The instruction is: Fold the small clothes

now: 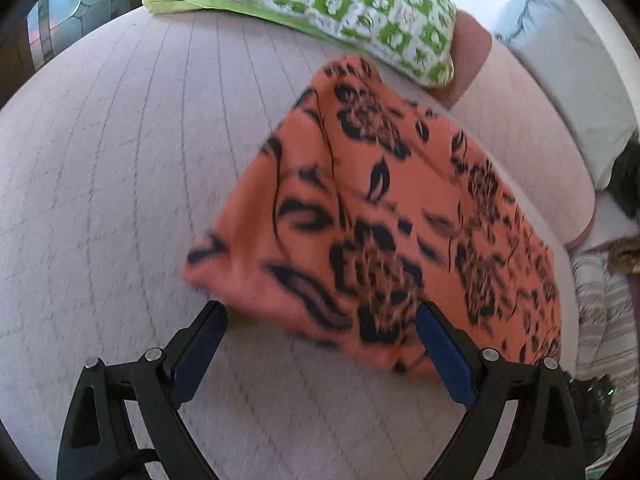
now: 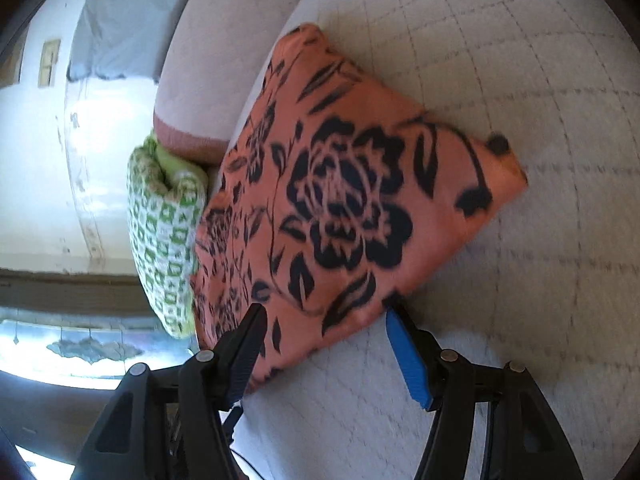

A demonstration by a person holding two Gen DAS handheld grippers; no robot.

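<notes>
On the pale quilted bed cover (image 1: 120, 184), stitched in a grid of lines, an orange cloth (image 1: 384, 216) printed with black roses and leaves is laid flat in a folded, roughly rectangular shape. Its near edge is seen just ahead of the left gripper (image 1: 320, 320), whose jaws are held wide apart with nothing clamped; whether the right-hand finger rests on the cloth or only stands in front of it cannot be told. From the right wrist view the same cloth (image 2: 348, 200) is shown with one large rose uppermost, and the right gripper (image 2: 324, 320) is recorded at its near corner with jaws apart, the corner lying between the two blue-padded fingers (image 2: 408, 360) without being visibly pinched. Beyond the cloth, a green-and-white patterned bundle (image 1: 320, 4) is listed, touching or nearly touching the cloth's far end; in the right wrist view it (image 2: 164, 232) appears just beside the cloth's left edge. Behind both, a pinkish bolster with a darker end (image 2: 188, 80) is noted. At the far right of the left wrist view, a light blue-grey pillow (image 1: 576, 92) and a striped fabric (image 1: 608, 320) are entered. Both views are slightly blurred.
</notes>
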